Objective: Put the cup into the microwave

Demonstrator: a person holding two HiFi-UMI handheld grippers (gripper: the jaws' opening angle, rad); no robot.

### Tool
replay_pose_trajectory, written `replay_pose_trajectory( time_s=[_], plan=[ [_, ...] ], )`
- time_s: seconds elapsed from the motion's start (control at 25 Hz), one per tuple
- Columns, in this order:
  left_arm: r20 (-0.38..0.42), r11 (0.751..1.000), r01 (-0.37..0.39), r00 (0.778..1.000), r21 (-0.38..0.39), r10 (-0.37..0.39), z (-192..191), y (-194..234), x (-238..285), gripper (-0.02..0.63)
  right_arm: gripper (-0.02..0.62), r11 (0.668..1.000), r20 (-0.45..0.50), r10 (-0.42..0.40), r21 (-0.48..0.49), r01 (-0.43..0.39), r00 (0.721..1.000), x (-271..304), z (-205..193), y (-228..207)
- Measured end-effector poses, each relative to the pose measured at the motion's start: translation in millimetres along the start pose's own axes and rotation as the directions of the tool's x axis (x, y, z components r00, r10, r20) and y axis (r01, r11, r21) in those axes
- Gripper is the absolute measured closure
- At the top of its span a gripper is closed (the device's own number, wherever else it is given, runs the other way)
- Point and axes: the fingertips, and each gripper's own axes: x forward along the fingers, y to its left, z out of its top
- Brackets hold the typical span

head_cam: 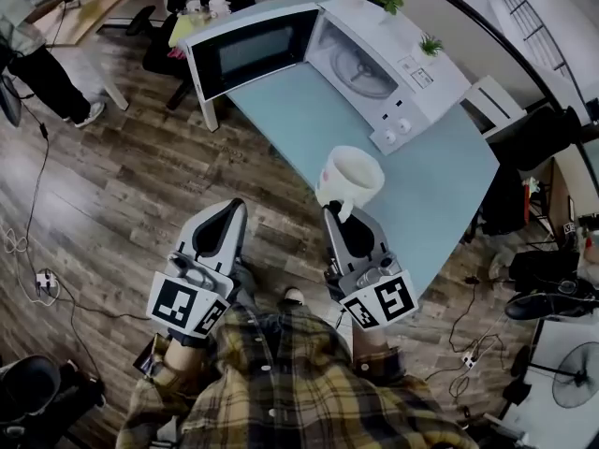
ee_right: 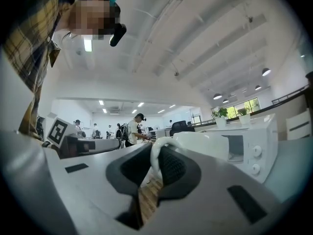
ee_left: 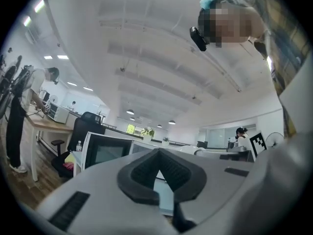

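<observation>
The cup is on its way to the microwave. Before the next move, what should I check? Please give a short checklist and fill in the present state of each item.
1. Microwave door open: ok, it is swung wide.
2. Cup gripped: ok, the right hand-held gripper is shut on its handle.
3. Cup upright: ok, its mouth faces up.
4. Chamber free: ok, only the turntable shows inside.
5. Left hand-held gripper out of the way: ok, it is empty with jaws together, left of the table.
6. Cup fits under the chamber roof: cannot tell.
</observation>
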Motion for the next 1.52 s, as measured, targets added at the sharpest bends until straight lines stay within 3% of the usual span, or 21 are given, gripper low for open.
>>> replay_pose_trajectory(
  time_s=[0.28,0.56,1.04,1.52],
  plan=[
    [-0.031,0.998,0.052,0.998,-0.024,-0.052,5.0,66.8,6.9,0.614,0.552,0.997,-0.010,-0.070,0.017,0.070,0.997,59.4,-9.7,13.4],
    [-0.050,0.996,0.091,0.995,-0.019,-0.091,8.2,107.8,11.7,0.614,0.552,0.990,-0.005,-0.140,0.023,0.140,0.990,90.5,-16.3,15.3],
    [-0.100,0.993,0.110,0.988,-0.041,-0.114,-2.4,138.2,5.7,0.614,0.552,0.979,-0.037,-0.201,0.035,0.202,0.979,107.9,-31.4,22.5],
    [-0.085,0.994,0.105,0.991,-0.027,-0.107,-2.7,170.9,68.8,0.614,0.552,0.981,-0.038,-0.188,0.031,0.189,0.981,158.4,-41.5,-30.9]
  ],
)
